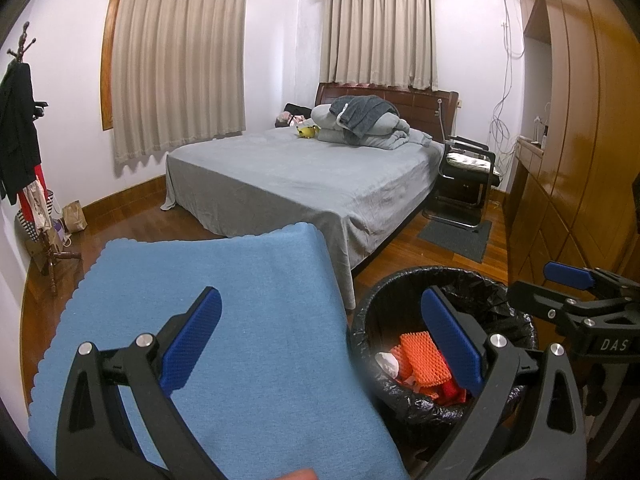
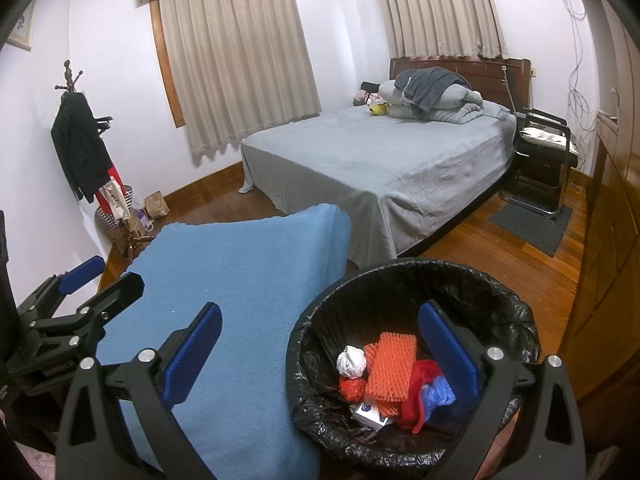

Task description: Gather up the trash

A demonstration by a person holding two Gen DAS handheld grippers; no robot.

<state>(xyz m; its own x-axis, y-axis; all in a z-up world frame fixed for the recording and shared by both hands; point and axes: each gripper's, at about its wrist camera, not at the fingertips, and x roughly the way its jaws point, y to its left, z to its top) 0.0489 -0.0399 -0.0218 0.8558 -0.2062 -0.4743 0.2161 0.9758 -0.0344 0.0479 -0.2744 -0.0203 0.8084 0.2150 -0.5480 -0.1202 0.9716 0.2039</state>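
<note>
In the left wrist view, the left gripper [image 1: 320, 340] is seen spread wide with nothing between its blue pads; one finger hangs over the blue cloth [image 1: 224, 312] that covers a raised surface, the other over the mouth of the bin [image 1: 516, 300], which is lined with a black bag and stands just beside the cloth's edge. Inside the bin an orange foam net [image 1: 416, 360] and a white crumpled wad [image 1: 388, 362] can be made out, though much of the contents is hidden by the finger. The right gripper [image 1: 568, 280] is caught at the right margin, beyond the bin; its fingers appear parted and empty, but only part of it is shown. In the right wrist view, the right gripper [image 2: 320, 340] is likewise held wide open and empty, one finger over the cloth [image 2: 248, 280] and the other inside the rim of the bin [image 2: 404, 270]. The trash is better shown here: the foam net [image 2: 390, 364], the white wad [image 2: 351, 362], a red crumpled ball [image 2: 352, 389], red and blue plastic [image 2: 430, 394] and a small white and blue box [image 2: 370, 414] lie together at the bottom. The left gripper [image 2: 96, 278] is seen at the left edge, over the cloth. No loose trash is visible on the cloth or the floor nearby, so the collecting step is judged to be finished or nearly so. If more is to be gathered, it would first have to be found outside these views; otherwise the bag's edge would next be taken up, which calls for a pinch on thin, slippery plastic at the rim.
</note>
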